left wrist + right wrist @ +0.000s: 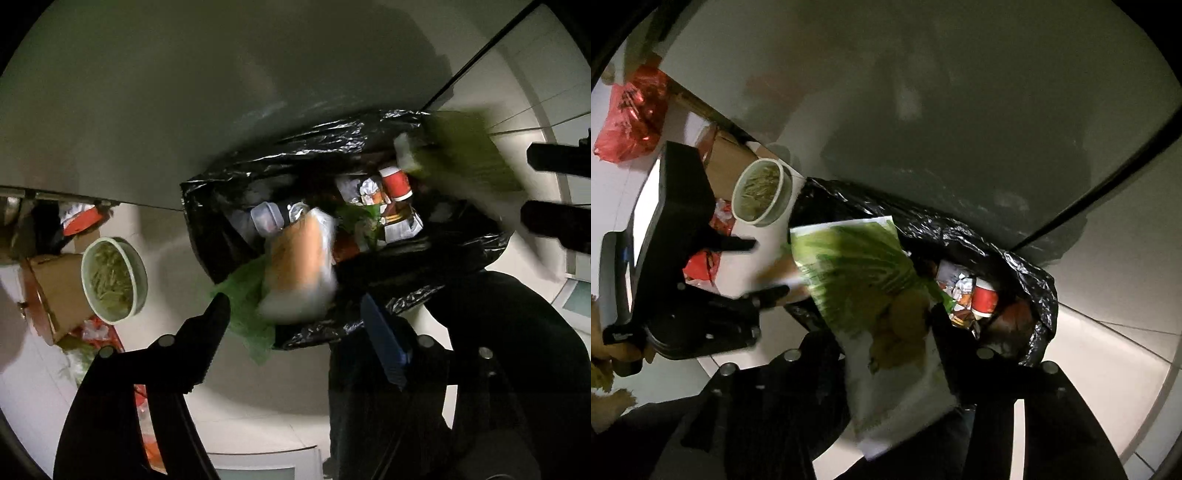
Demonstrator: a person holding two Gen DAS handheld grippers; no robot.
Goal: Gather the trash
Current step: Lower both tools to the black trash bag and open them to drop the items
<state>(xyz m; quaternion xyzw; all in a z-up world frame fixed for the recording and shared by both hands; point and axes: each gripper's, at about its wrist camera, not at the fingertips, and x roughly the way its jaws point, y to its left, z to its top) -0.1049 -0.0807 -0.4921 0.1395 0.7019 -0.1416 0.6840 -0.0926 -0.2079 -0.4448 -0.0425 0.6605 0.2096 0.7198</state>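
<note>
- Pale floor tiles (1108, 350) lie below and a grey-green wall (147, 92) stands behind, and against that wall sits the black trash bag (332, 140), mouth gaping upward.
- Down inside the bag: a red paper cup (397, 183), crumpled foil wrappers (369, 190), a small clear plastic tub (266, 218) and scraps of green leaf (360, 218).
- Over the near rim of the bag, in the left wrist view, a clear plastic packet with something tan inside (301, 258) is a blur, a thin green plastic bag (251, 306) hanging under it.
- Left gripper (295, 325) points down at the bag with its jaws spread wide; the black finger (207, 332) touches only the edge of the green plastic, and the blue pad (384, 343) sits apart from the packet, so nothing is pinched.
- Right gripper (886, 328) hangs over the bag too, jaws parted, with a green-and-white printed food pouch (864, 280) lying between its fingers and reaching out over the bag's mouth; the pouch is smeared by motion and I cannot tell if the pads press on it.
- Same pouch shows from the left wrist view as a green blur at the far rim of the bag.
- Just beside the bag on the floor stands a pale round container of greenish scraps (761, 192), next to a brown cardboard box (55, 291) and red wrappers (701, 266).
- Farther off along the wall lies a red plastic bag (631, 118).
</note>
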